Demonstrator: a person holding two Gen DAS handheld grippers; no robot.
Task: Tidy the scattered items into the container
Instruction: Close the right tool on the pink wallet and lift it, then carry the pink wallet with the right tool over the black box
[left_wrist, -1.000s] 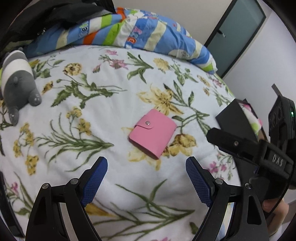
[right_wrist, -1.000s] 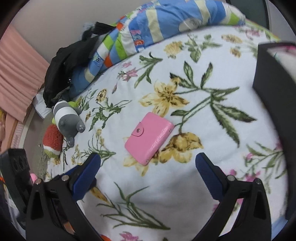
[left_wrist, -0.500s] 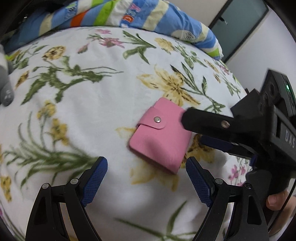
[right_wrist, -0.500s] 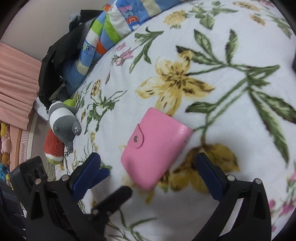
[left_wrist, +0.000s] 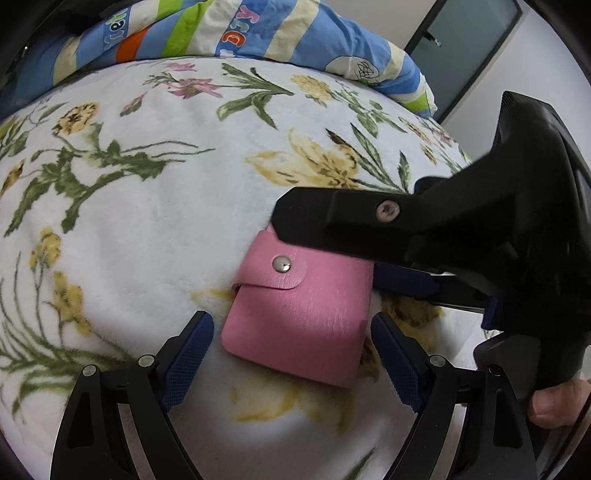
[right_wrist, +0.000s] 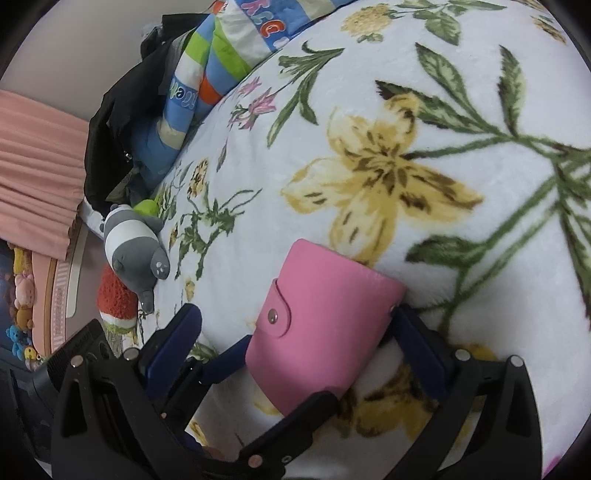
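The pink wallet (left_wrist: 303, 314) lies flat on the flowery blanket (left_wrist: 147, 229), snap up. Left gripper (left_wrist: 291, 354) is wide open at 6 o'clock – holding nothing. Right gripper (right_wrist: 295, 328) (also open) has the wallet between its pads, maybe touching at 3 o'clock.

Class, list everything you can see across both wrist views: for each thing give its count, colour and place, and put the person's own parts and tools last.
pink snap-button card wallet: one, pink, flat on the blanket between both tools.
white floral fleece blanket: one, white with yellow and green flowers, covering the bed.
striped quilt: one, blue, green, orange and cream, bunched at the far edge.
grey-and-white striped plush toy: one, at the blanket's edge.
red fuzzy plush: one, beside the grey toy.
black garment: one, by the quilt.
pink curtain: one, far side.
grey door: one, background.
left tool: one, black with blue pads, open around the wallet.
right tool: one, open, straddling the wallet.
thumb: one, on the right tool's handle.
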